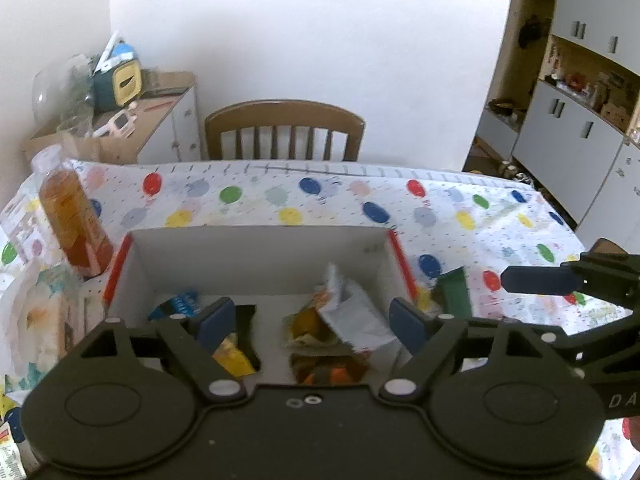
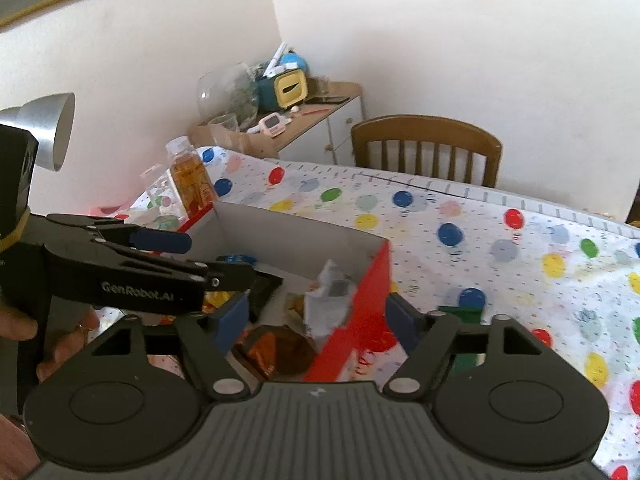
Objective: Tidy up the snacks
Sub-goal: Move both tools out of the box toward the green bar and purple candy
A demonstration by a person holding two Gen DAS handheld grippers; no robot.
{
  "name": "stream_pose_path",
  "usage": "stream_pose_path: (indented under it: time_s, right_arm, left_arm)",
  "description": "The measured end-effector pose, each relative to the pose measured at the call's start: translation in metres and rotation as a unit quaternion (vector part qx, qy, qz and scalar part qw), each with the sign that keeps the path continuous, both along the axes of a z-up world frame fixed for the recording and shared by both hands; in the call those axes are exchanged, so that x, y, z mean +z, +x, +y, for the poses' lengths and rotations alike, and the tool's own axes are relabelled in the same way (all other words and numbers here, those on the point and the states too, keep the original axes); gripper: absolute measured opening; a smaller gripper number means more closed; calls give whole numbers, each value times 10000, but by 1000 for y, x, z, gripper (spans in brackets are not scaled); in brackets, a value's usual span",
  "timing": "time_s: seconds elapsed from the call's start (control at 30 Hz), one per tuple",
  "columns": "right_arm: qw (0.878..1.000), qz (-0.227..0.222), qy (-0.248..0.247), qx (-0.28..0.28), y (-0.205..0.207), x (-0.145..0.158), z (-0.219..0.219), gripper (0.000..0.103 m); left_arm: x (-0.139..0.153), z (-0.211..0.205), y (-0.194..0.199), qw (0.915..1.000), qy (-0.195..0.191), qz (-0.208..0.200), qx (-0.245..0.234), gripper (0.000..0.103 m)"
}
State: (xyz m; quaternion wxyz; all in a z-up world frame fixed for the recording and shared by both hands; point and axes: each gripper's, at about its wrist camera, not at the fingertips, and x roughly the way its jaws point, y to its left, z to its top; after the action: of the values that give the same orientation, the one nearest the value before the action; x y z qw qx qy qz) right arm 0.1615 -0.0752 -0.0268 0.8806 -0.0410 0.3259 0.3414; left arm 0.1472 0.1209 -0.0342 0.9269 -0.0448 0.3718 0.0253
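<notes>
Where crinkled foil packets (image 1: 352, 316) lie, cardboard box (image 1: 256, 252) stands.

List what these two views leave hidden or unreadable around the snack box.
- Box near floor: left wrist view, hidden by the left gripper body.
- Green packet outside the box: partly behind the box wall and fingers in both views; label unreadable.
- Snack wrappers: blurred, brands illegible.
- Orange bottle label: too blurred.

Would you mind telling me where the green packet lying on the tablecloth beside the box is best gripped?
Probably the green packet by its long edges near the middle, coming straight down. It lies flat outside the box's red wall, so only its top is reachable. The right gripper is nearest, jaws open.
</notes>
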Motion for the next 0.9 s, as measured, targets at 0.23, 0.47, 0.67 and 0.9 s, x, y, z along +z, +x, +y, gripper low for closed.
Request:
stream_pose_path:
  time_s: [0.23,0.47,0.67,0.9]
  right_arm:
    - [9992,20,-35,-399,-2,-7,-46,80]
    - [9967,51,-246,-773,-1,-24,-85,80]
    - [9936,163,-363,-1055,6,-39,-113,80]
    - [9897,230,-701,-1230,18,-63,-133,80]
  left_arm:
    - [6,-29,0,9996,61,-166,-204,93]
    - [2,-58,8,9991,59,-201,-356,102]
    - [-3,-83,22,9988,-32,-125,-462,102]
    - [-15,-112,49,9991,-201,106,-356,102]
